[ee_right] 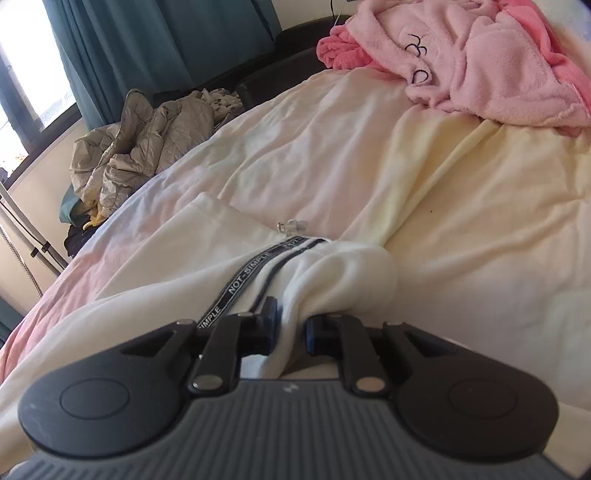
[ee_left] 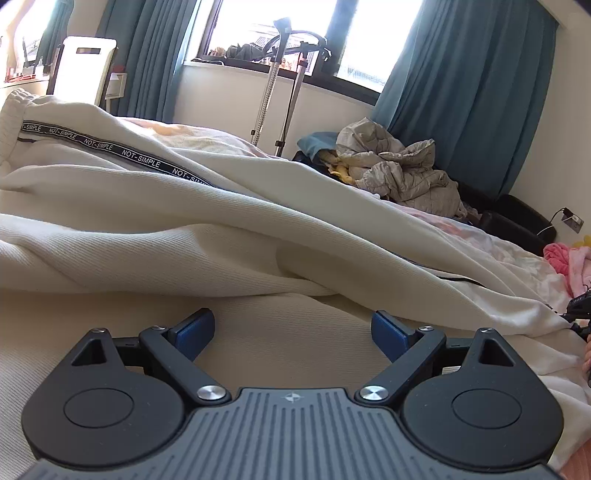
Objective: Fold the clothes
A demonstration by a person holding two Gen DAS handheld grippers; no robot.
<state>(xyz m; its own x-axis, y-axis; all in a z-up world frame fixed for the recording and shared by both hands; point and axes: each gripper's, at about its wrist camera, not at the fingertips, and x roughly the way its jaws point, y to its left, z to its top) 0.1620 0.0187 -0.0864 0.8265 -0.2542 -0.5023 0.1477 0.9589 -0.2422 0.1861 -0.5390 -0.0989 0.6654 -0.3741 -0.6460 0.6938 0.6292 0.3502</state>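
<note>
Where the cream garment [ee_left: 155, 221] lay spread over the bed [ee_right: 461, 206], its black tape trim printed "NOT-SIMPLE" [ee_left: 110, 147] ran from the upper left of the left wrist frame toward the centre. Behind it stood a crumpled grey quilted jacket [ee_left: 399, 170] at centre right, a metal stand [ee_left: 273, 85] before the window [ee_left: 258, 26], teal curtains [ee_left: 461, 85] at the upper right, and a white chair [ee_left: 86, 68] at the upper left. A wall socket [ee_left: 574, 220] with a cable sat at the far right edge.

The left tongs [ee_left: 293, 334] were spread wide, low over the cream fabric at the bottom of the frame, with nothing between the blue pads [ee_left: 195, 334].

The right wrist view showed what the other barely caught — a pink fleece robe [ee_right: 480, 62] heaped at the upper right, only a sliver of which appeared at the left view's right edge. There the right tongs [ee_right: 291, 332] pinched a bunched fold of the cream garment, the printed tape running up from beside the left finger toward the centre. A small clear plastic piece [ee_right: 293, 225] lay on the bed just past the bunch; what it was could not be made out.

The jacket partly covered some yellow and dark items beneath it — too hidden to identify.
</note>
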